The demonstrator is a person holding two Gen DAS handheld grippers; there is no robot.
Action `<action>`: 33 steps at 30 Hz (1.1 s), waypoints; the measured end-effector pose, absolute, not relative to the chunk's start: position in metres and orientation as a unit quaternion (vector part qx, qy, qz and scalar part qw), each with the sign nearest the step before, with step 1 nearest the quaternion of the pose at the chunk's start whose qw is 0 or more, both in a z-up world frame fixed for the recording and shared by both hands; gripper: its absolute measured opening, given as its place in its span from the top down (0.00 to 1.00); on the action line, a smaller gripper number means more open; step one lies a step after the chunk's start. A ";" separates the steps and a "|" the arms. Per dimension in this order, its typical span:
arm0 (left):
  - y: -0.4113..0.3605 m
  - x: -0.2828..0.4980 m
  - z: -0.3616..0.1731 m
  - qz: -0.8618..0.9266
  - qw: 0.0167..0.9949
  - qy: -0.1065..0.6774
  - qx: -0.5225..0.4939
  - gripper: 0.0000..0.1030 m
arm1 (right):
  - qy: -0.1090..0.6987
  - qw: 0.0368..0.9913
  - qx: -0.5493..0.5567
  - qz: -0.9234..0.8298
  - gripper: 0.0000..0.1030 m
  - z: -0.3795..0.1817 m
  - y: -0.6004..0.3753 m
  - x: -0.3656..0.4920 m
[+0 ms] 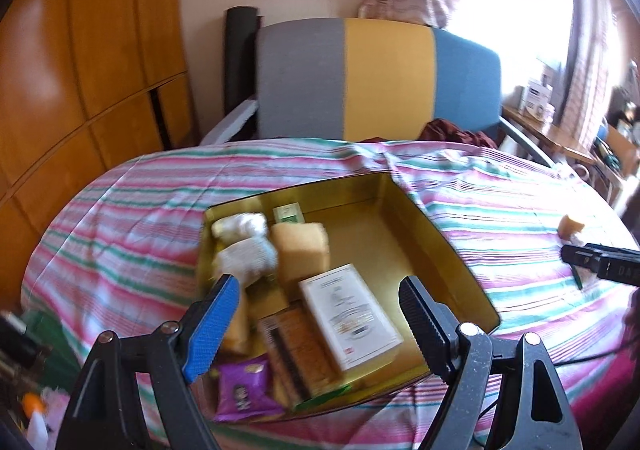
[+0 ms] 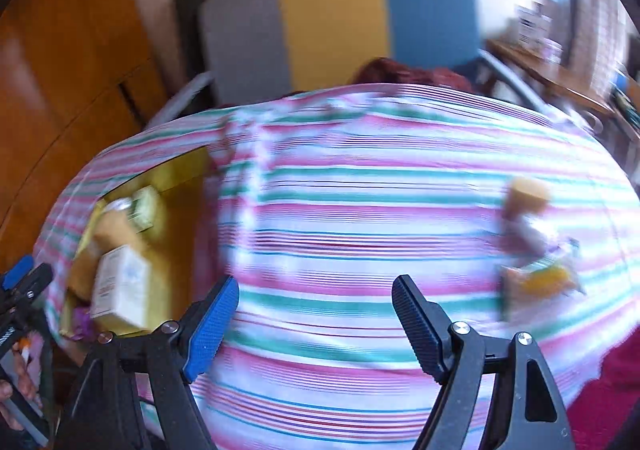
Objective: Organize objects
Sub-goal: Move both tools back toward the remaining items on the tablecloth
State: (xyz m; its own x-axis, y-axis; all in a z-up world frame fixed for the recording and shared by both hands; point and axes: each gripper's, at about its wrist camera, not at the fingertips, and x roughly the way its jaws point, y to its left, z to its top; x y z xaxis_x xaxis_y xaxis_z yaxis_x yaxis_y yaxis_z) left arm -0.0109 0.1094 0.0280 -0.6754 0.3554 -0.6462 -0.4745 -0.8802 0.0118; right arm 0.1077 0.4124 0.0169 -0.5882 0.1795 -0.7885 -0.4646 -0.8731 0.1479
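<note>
the gold box [image 1: 440,234] on the striped cloth [image 1: 120,210] already holds sponges, cartons and packets. a few loose items [image 2: 532,250] lie well apart to its right. both the left gripper [image 1: 320,314] and right gripper [image 2: 316,310] gape wide, empty. the step looks like fetching: next the right must close on one.

daylight glare upper right; right view motion-blurred; fisheye-bent edges

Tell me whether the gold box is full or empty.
Partly full. The gold box holds a white carton, a sponge and packets along its left side; its right half shows bare floor.
</note>
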 end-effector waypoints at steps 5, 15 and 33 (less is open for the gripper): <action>0.152 -0.007 0.029 0.897 0.275 0.116 -0.328 0.20 | 0.210 0.257 -0.401 0.854 0.22 0.017 0.467 0.151; 0.236 0.015 0.027 0.864 0.356 0.158 -0.319 0.20 | 0.256 0.334 -0.376 0.826 0.22 0.020 0.522 0.210; 0.360 0.043 -0.004 0.785 0.463 0.216 -0.350 0.29 | 0.360 0.379 -0.309 0.794 0.22 0.002 0.575 0.262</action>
State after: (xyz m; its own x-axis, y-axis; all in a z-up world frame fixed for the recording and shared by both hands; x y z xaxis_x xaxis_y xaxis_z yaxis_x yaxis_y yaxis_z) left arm 0.0432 0.3596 -0.0036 -0.3264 0.5759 -0.7496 -0.8781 -0.4782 0.0150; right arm 0.2618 0.5752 0.0025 -0.5218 0.3801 -0.7637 -0.8249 -0.4531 0.3380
